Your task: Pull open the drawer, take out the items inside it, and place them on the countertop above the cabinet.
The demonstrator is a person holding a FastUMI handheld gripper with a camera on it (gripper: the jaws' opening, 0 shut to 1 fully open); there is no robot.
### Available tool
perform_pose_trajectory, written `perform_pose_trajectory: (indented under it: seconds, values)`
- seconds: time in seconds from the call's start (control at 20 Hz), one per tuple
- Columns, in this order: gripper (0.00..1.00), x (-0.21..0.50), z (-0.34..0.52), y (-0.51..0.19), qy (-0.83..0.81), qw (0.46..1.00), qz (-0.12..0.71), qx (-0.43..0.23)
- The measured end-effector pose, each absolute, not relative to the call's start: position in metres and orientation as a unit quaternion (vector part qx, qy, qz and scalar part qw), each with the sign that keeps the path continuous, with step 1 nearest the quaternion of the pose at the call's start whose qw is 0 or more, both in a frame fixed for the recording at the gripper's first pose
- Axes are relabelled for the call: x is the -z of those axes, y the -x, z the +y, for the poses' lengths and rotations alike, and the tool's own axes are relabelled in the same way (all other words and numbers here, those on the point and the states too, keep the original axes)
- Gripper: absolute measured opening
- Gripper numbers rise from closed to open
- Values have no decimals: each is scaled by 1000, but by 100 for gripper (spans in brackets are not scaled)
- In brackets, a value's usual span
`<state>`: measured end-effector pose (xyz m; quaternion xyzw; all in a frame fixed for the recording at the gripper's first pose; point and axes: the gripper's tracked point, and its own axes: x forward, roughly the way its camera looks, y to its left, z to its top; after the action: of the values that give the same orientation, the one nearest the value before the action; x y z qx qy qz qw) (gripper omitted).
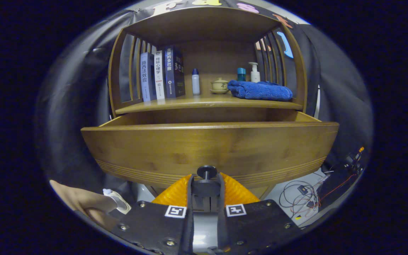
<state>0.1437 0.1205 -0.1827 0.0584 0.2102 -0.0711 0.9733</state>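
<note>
- Gripper view faces a wooden cabinet (205,32) with slatted sides.
- Its drawer (209,147) stands pulled out toward the camera; the front panel is close ahead of the tool, and the inside is hidden behind that panel, so what lies in it cannot be told.
- The tool (206,184) is clenched on the drawer's small dark knob (207,172), one finger on each side of the knob's stem, at 6 o'clock from the drawer front.
- Above the drawer runs the table (204,103), the cabinet's top shelf surface.
- On it, from 9 o'clock toward 3 o'clock: a row of upright books (161,75), a small white bottle with a blue cap (196,81), a lidded cup on a saucer (220,85), a teal cup (241,74), a white pump bottle (254,73), and a folded blue towel (260,90) lying in front of the last two.
- A hand (83,203) shows at 8 o'clock from the tool.
- Loose cables (305,194) lie on the floor at 4 o'clock from the drawer.
</note>
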Motion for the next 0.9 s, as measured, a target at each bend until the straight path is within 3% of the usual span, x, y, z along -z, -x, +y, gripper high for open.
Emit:
perform_pose_trajectory:
  seconds: [0.8, 0.85, 0.9]
  values:
    - [27, 189, 135, -86, -29, 968, 245, 49]
    - [28, 191, 137, -86, -30, 967, 248, 42]
    - [38, 190, 137, -84, -30, 967, 253, 33]
